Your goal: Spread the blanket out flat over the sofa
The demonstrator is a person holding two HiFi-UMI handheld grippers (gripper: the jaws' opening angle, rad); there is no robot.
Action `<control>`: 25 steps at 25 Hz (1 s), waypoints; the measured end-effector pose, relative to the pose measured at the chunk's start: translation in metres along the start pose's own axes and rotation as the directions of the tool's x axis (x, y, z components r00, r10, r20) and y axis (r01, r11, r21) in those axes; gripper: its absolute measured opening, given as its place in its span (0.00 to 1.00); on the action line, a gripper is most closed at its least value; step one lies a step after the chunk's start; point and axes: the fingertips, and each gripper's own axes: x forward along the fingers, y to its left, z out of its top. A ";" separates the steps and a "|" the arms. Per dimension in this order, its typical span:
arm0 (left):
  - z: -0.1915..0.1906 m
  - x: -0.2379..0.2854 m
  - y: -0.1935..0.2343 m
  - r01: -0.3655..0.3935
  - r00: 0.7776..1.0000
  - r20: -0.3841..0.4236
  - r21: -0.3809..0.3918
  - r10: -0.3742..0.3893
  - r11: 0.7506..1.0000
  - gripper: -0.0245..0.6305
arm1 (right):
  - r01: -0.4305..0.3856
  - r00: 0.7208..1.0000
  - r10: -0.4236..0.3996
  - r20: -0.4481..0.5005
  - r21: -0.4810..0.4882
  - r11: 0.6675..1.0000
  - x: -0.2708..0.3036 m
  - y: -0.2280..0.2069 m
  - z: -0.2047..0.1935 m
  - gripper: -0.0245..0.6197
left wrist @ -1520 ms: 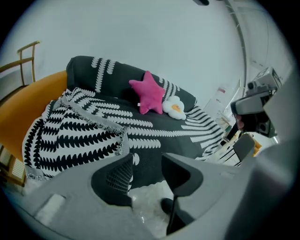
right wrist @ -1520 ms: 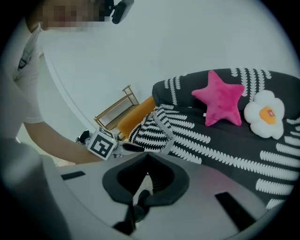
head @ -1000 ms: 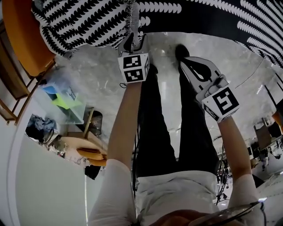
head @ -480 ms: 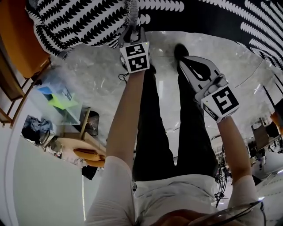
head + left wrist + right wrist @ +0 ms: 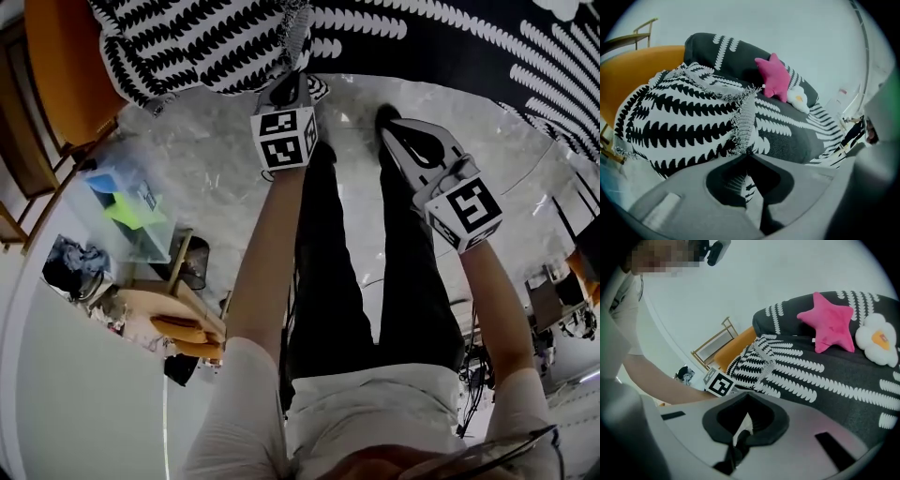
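A black-and-white patterned blanket lies bunched at the left end of the dark sofa, beside an orange chair. In the left gripper view the blanket hangs in folds, with its fringed edge running down into my left gripper, which is shut on that edge. From the head view the left gripper reaches up to the blanket's lower edge. My right gripper hovers over the floor in front of the sofa. Its jaws are shut with nothing between them.
A pink star cushion and a white egg-shaped cushion lean on the sofa back. The orange chair stands left of the sofa. A clear plastic box and a cluttered small table sit on the pale floor at the left.
The left gripper's jaws have closed on the blanket's fringed edge. The right gripper has hardly moved.
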 end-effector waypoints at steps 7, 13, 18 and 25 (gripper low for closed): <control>0.004 -0.030 0.026 -0.025 0.999 0.032 -0.016 0.025 1.000 0.08 | -0.047 0.999 0.046 -0.018 -0.061 0.997 0.030 0.002 0.019 0.04; 0.006 -0.071 0.079 -0.043 0.996 0.077 -0.065 0.048 0.997 0.08 | -0.081 0.996 0.074 -0.055 -0.136 0.987 0.076 0.043 0.041 0.04; -0.003 -0.100 0.123 -0.085 0.990 0.102 -0.110 0.097 0.990 0.08 | -0.111 0.992 0.097 -0.086 -0.181 0.977 0.117 0.070 0.051 0.04; -0.022 -0.130 0.177 -0.138 0.980 0.128 -0.115 0.153 0.984 0.08 | -0.144 0.988 0.129 -0.090 -0.200 0.969 0.158 0.101 0.059 0.04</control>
